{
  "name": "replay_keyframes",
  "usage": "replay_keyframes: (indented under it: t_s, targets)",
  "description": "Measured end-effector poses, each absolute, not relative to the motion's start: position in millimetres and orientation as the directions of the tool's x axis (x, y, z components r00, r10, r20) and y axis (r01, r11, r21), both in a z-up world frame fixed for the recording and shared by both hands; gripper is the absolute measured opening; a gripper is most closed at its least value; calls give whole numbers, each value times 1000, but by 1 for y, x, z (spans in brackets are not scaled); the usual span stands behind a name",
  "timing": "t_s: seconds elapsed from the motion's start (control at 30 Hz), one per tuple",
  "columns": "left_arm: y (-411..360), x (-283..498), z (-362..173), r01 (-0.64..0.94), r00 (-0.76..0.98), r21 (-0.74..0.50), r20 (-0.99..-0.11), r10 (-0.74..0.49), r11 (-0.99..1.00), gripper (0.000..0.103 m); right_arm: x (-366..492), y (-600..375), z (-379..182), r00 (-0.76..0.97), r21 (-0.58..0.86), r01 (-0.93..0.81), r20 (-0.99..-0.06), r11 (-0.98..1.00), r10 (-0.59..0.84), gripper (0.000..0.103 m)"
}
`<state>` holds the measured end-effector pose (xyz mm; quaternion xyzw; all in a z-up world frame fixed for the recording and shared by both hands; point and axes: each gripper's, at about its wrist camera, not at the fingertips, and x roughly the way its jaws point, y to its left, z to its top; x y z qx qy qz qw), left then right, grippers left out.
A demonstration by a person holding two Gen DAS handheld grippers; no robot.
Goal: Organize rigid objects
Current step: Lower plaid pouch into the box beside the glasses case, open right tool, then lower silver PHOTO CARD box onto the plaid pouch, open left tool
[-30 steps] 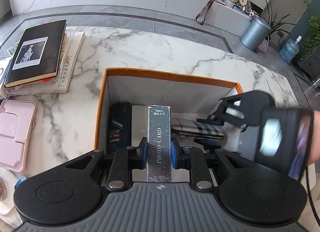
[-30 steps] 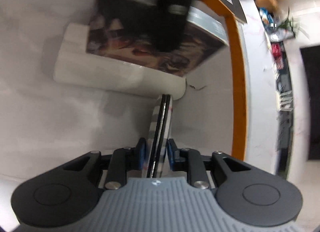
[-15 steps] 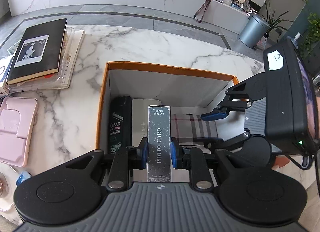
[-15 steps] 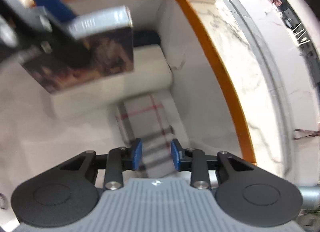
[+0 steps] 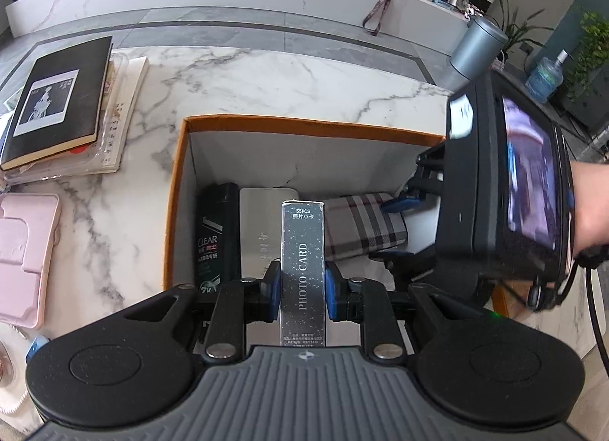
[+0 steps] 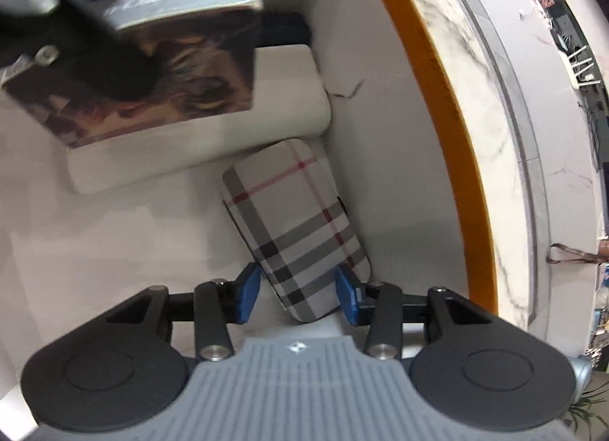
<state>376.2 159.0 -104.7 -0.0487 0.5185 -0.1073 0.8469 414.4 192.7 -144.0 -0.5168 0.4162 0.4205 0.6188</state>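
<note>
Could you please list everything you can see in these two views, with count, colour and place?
photo card box: one, silver-grey, clamped in the left gripper above the storage box.
storage box: one, orange rim, white inside, on the marble table.
plaid case: one, grey check, on the box floor.
shampoo bottle: one, black, lying along the box's left wall.
white case: one, beside the bottle.
books: a stack, black one on top, table's left.
pink case: one, left edge.
left gripper: shut.
right gripper: open, over the plaid case.
</note>
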Motion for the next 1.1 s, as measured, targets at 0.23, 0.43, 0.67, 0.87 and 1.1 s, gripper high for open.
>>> replay_keyframes:
  t_s: [0.23, 0.43, 0.67, 0.87, 1.1]
  targets:
    - [145, 372, -106, 208, 425, -156, -875, -233, 966, 25, 415, 187, -132, 296, -267, -942, -946, 202, 130, 43]
    - [119, 364, -101, 360, 426, -71, -874, -232, 930, 25, 398, 149, -76, 356, -249, -910, -879, 331, 316, 43]
    - [61, 349, -123, 677, 435, 187, -882, -183, 711, 25, 378, 42, -27, 461, -53, -742, -764, 668, 451, 49]
    - [30, 329, -162, 825, 497, 423, -859, -123, 374, 25, 349, -33, -79, 465, 66, -574, -795, 816, 391, 49]
    - [19, 314, -191, 815, 571, 542, -811, -125, 205, 25, 333, -31, -104, 398, 187, -484, -823, 855, 405, 49]
